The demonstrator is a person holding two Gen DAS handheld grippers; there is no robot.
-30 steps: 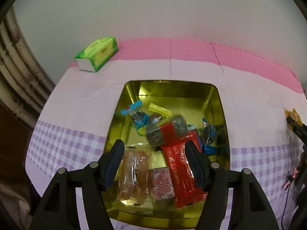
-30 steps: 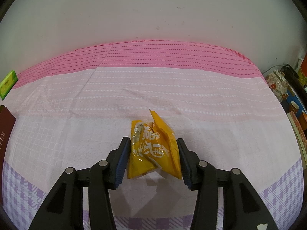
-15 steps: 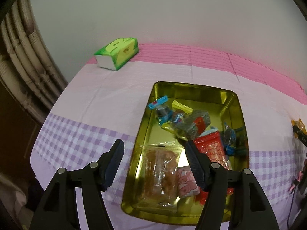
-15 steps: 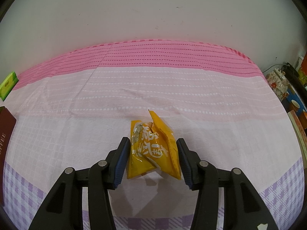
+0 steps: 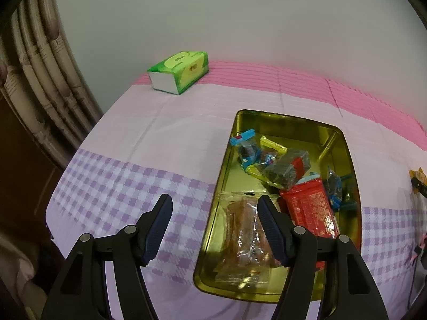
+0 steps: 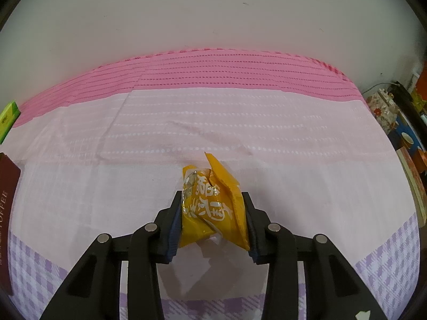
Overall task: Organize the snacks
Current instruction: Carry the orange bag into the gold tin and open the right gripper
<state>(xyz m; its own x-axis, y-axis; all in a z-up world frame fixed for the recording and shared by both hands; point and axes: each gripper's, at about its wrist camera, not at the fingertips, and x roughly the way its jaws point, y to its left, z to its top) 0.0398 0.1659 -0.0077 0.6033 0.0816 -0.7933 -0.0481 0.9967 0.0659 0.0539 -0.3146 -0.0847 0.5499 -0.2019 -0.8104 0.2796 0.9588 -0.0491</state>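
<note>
A gold metal tray (image 5: 344, 144) lies on the pink and purple cloth and holds several snack packs, among them a red packet (image 5: 309, 210), a clear bag of brown snacks (image 5: 242, 229) and a dark wrapped block (image 5: 288, 168). My left gripper (image 5: 213, 213) is open and empty, hovering over the tray's left rim. My right gripper (image 6: 212, 213) is shut on a yellow snack packet (image 6: 210, 205), held just above the cloth. That packet also shows at the far right edge of the left wrist view (image 5: 417, 176).
A green tissue box (image 5: 181, 70) stands at the back left near the wall. A dark red coffee box (image 6: 6, 213) lies at the left edge. Curtains (image 5: 34, 80) hang left of the table. Cluttered goods (image 6: 395, 122) sit beyond the right edge.
My left gripper has moved left and back from over the tray's middle to its left rim. My right gripper has closed on the yellow packet.
</note>
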